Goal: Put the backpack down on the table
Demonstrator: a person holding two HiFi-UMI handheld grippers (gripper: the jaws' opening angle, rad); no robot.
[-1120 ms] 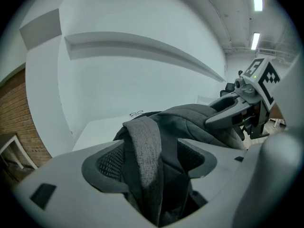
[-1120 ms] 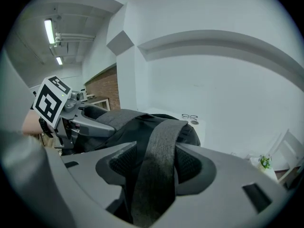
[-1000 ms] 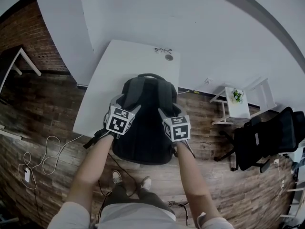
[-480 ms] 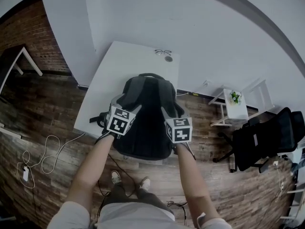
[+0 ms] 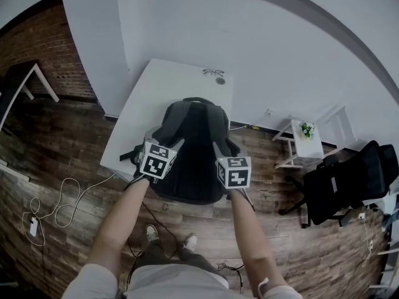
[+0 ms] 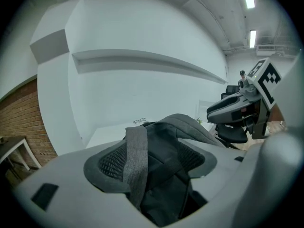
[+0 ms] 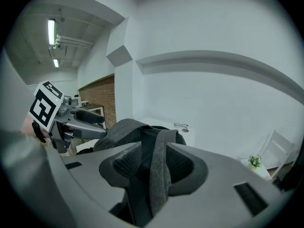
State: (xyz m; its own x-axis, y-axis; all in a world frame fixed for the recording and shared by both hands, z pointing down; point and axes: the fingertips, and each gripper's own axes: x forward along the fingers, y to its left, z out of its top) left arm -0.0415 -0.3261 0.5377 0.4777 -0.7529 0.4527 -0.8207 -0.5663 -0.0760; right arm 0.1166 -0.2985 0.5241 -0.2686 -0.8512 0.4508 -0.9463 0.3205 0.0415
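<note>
— Black fabric backpack [image 5: 193, 143]: position, please, starting from the left.

— At the left, the left gripper [image 5: 163, 136] is clenched on the bag's side. Its own view shows a grey shoulder strap [image 6: 135, 160] running down between the pads with dark fabric packed in beside it. The backpack lies lengthwise over the white rectangular table [image 5: 165, 89], top handle towards the wall. Its lower end overhangs the near edge above the brown wood-plank floor [image 5: 68, 142].

— And what has changed?

— A second ago more of the bag hung off the near edge. Since then both grippers have carried it towards the wall, and the overhang is shorter. At the right, the right gripper [image 5: 224, 145] has just been narrowing its jaws. The second grey strap [image 7: 159, 175] fills the gap between them, so it is grasping the bag, not letting go.

— Is it resting on the table?

— I cannot tell from these views whether the weight is on the tabletop or carried just above it.

— Meaning for the task?

— In my judgement the placing is well advanced but not finished. The bag needs to go further on and settle before either grip is released. A pair of thin-framed spectacles [image 5: 213, 73] sits at the far end, still well apart from the bag's top.
</note>
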